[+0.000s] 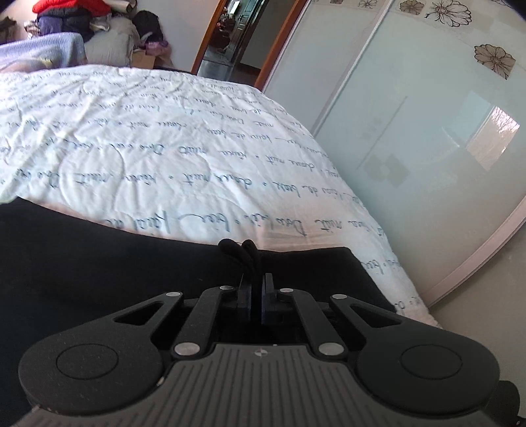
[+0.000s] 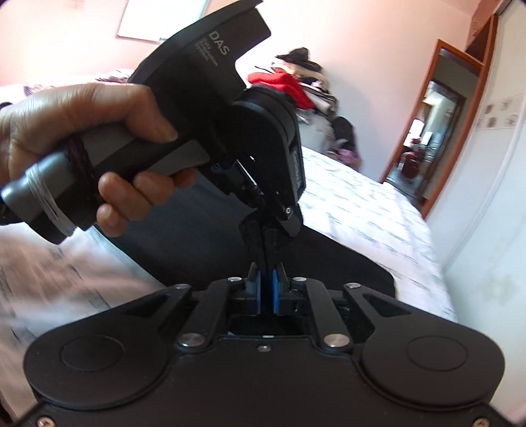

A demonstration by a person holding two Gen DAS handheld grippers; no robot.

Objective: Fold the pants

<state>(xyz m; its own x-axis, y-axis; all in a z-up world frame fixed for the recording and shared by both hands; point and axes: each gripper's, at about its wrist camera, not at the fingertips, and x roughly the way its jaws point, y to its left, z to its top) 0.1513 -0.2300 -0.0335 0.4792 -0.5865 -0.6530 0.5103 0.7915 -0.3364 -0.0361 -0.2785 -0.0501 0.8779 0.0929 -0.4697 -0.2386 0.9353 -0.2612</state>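
Black pants (image 1: 98, 256) lie on a bed with a white, script-printed cover (image 1: 164, 131). In the left wrist view my left gripper (image 1: 258, 285) is shut on a raised fold of the pants, which bunches up just past the fingertips. In the right wrist view my right gripper (image 2: 266, 276) is shut on a pinch of the same black pants (image 2: 328, 259). Right above it a hand (image 2: 65, 131) holds the left gripper (image 2: 261, 213), which points down at the same bunch of fabric. The two grippers are very close together.
The bed's right edge drops to the floor beside frosted sliding wardrobe doors (image 1: 411, 131). An open doorway (image 1: 236, 39) stands beyond the bed's far corner. A pile of clothes (image 1: 72, 13) with a red garment sits at the far end.
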